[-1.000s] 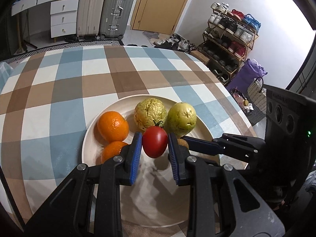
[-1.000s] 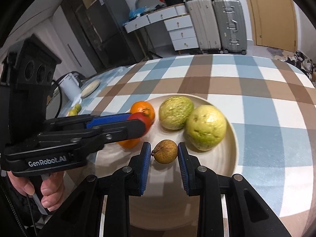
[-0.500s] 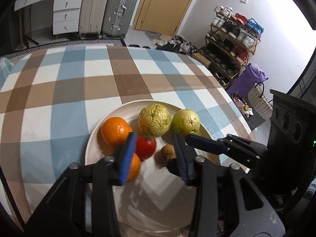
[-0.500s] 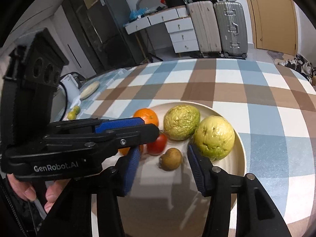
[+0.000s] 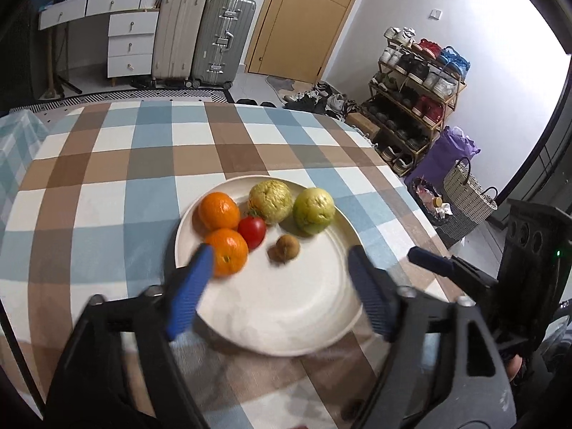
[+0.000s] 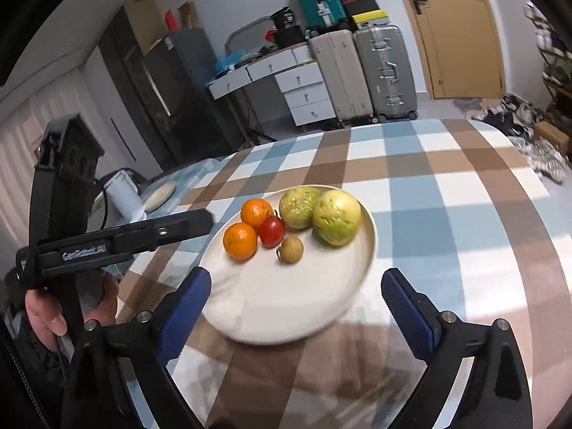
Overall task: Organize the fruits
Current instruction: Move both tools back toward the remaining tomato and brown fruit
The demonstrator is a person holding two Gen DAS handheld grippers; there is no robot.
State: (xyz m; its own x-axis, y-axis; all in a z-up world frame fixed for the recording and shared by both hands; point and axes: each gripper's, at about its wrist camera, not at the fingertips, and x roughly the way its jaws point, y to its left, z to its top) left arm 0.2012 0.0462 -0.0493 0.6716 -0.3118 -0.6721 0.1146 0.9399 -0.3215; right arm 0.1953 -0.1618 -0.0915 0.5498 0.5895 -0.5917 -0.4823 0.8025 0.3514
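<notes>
Left and right wrist views. A round cream ceramic plate (image 5: pixel 286 321) (image 6: pixel 321 307) lay on the blue, brown and white checked tabletop (image 5: pixel 107 186) (image 6: pixel 464 214), at centre frame in both views. Six fruits sat clustered on the plate's far half: two round orange mandarins (image 5: pixel 218 210) (image 6: pixel 240 240), a small red tomato (image 5: pixel 252 231) (image 6: pixel 271 231) touching both of them, a wrinkled yellow-green fruit (image 5: pixel 270 201) (image 6: pixel 299 202), a smoother pale green guava (image 5: pixel 314 210) (image 6: pixel 337 216), and a small brown round fruit (image 5: pixel 284 248) (image 6: pixel 291 248) lying apart on the near side. The left claw (image 5: pixel 279 287) stood spread wide and empty in the lower frame, its blue pads (image 5: pixel 187 293) flanking the plate's near portion. The right claw (image 6: pixel 298 307) was likewise spread wide and empty, blue pads (image 6: pixel 407 307) either side of the plate's near rim.
</notes>
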